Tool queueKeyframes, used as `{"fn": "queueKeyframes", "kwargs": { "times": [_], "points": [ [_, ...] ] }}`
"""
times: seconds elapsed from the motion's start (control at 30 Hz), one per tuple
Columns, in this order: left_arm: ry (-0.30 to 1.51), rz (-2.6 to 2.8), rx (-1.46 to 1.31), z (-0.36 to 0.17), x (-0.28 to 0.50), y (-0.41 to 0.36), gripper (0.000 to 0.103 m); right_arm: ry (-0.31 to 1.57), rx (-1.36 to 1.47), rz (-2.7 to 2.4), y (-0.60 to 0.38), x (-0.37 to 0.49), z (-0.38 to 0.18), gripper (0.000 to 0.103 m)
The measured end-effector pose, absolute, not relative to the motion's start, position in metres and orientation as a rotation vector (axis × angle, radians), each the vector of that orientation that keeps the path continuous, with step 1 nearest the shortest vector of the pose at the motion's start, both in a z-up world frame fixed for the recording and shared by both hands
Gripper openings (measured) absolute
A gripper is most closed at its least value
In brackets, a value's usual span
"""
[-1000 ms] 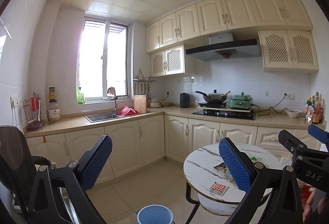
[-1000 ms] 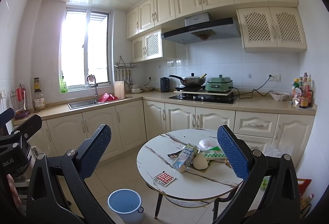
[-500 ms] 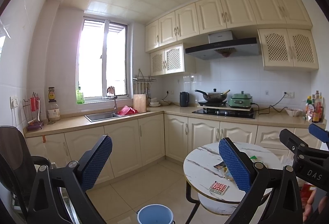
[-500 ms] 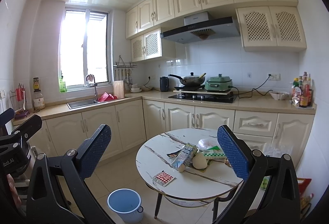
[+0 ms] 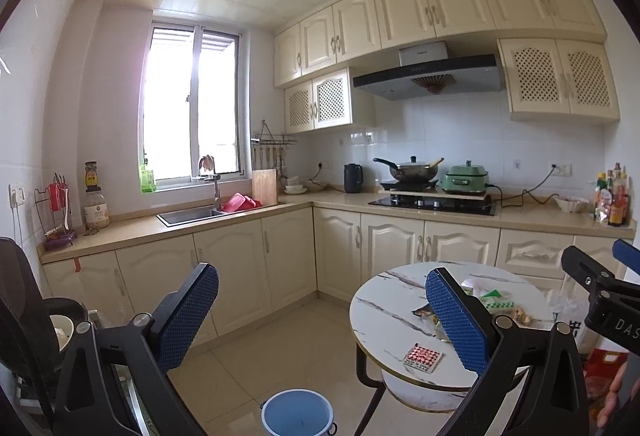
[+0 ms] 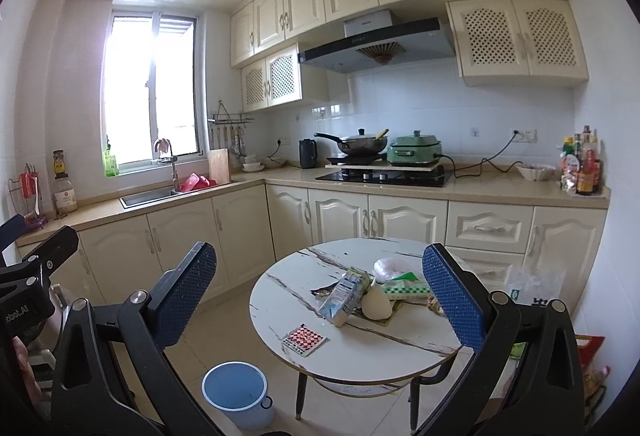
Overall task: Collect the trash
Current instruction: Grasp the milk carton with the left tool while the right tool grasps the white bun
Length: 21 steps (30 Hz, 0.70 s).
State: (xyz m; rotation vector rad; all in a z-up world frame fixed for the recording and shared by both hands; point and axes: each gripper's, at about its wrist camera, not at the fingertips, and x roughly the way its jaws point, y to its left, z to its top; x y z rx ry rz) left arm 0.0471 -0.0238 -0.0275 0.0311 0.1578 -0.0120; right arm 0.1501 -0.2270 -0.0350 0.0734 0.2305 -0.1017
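We hold both tools above the kitchen floor, short of the round marble table (image 6: pixel 360 340): our left gripper (image 5: pixel 320 320) and our right gripper (image 6: pixel 320 300) each have their blue-padded fingers spread wide, with nothing between them. On the floor just left of the table's legs stands a blue-lined trash bin (image 6: pixel 236 392), open at the top. Nearest us on the tabletop lies a red-and-white checkered packet (image 6: pixel 304 338), flat and apart from the rest. Past it, toward the table's middle, a crumpled drink carton (image 6: pixel 345 294) leans beside a pale rounded piece of waste (image 6: pixel 376 304), with a green-and-white wrapper (image 6: pixel 406 288) and a clear plastic bag (image 6: pixel 390 268) behind them. Beyond the table run the cream cabinets and counter (image 6: pixel 500 187), carrying a wok (image 6: pixel 360 144) and a green electric pot (image 6: pixel 414 153) on the stove.
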Motion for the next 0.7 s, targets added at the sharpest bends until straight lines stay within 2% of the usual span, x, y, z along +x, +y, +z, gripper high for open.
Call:
{"fn": "queueKeyframes", "kwargs": {
  "times": [0.23, 0.33, 0.53, 0.7],
  "points": [
    [0.288, -0.058, 0.054, -0.067, 0.120, -0.041, 0.102, 0.328, 0.105, -0.204, -0.289, 0.184, -0.087, 0.103],
    [0.359, -0.080, 0.078, -0.086, 0.156, -0.053, 0.102, 0.412, 0.142, -0.244, -0.326, 0.207, -0.127, 0.103],
    [0.527, -0.184, 0.130, -0.120, 0.239, -0.085, 0.102, 0.543, 0.165, -0.243, -0.354, 0.250, -0.184, 0.103],
    [0.596, -0.258, 0.163, -0.132, 0.296, -0.107, 0.102, 0.624, 0.177, -0.232, -0.363, 0.283, -0.210, 0.103]
  ]
}}
